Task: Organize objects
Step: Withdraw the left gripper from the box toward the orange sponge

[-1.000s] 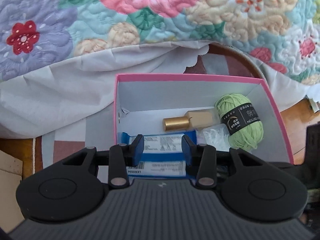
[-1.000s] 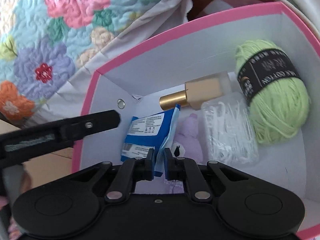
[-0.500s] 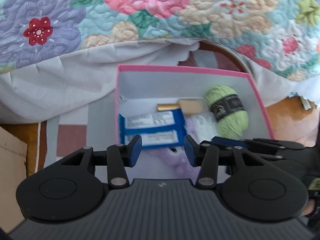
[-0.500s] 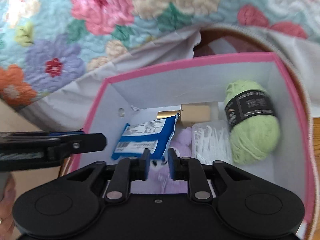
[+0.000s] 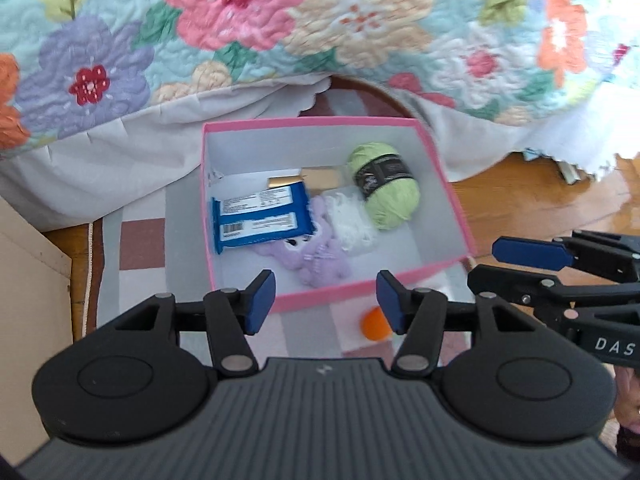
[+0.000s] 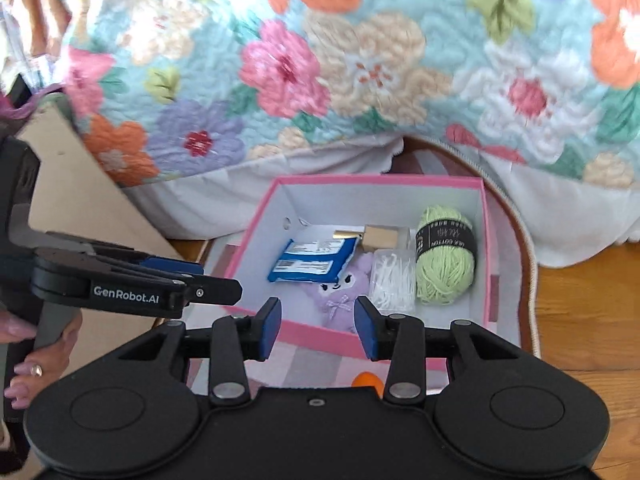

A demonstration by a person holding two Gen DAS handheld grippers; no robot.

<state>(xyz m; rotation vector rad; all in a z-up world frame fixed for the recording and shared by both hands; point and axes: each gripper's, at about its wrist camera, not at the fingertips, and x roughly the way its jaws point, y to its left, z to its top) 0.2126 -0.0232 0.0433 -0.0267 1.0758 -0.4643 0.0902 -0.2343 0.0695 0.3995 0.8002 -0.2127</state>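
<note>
One orange ball [image 5: 375, 322] is being left outside the pink box [image 5: 452, 216], at six o'clock of it, beside the right jaw of the left gripper [image 5: 326, 306]; both grippers' jaws are being opened, empty.

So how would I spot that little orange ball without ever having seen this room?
Find the pink box on the mat below the flowered quilt. The orange ball lies outside it, on the mat against its near wall, the only loose thing not packed inside.
</note>
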